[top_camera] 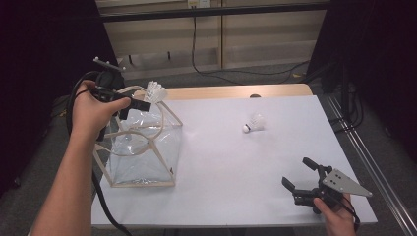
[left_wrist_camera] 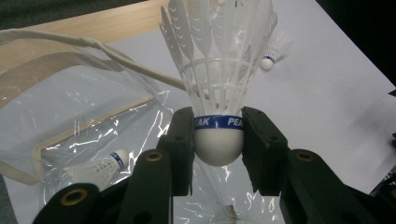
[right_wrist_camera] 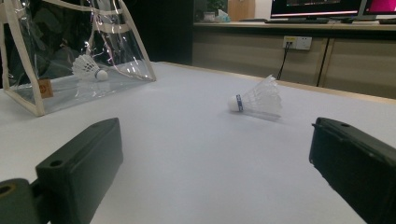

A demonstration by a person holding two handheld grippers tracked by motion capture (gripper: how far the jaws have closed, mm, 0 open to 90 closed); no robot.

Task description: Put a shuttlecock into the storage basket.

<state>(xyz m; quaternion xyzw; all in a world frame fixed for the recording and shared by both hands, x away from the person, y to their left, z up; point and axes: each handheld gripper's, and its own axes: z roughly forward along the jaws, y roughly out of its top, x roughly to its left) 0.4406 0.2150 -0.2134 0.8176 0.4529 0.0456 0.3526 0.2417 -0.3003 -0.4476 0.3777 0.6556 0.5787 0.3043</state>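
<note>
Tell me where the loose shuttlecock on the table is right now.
In the high view the loose shuttlecock lies on its side on the white table, right of the clear bag and beyond the right gripper.

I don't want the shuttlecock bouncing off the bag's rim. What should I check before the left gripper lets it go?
1. Grip: left gripper is clamped on the held shuttlecock at its cork, feathers up. Ok.
2. Position over the opening: in the high view it hangs near the far top edge of the clear bag; whether it is inside the rim, cannot tell.
3. Bag upright and open: ok.
4. Landing room: one shuttlecock in the bag lies off to one side. Ok.
5. Handles clear of the drop path: cannot tell.
6. Right gripper open, away from the bag: ok.
</note>
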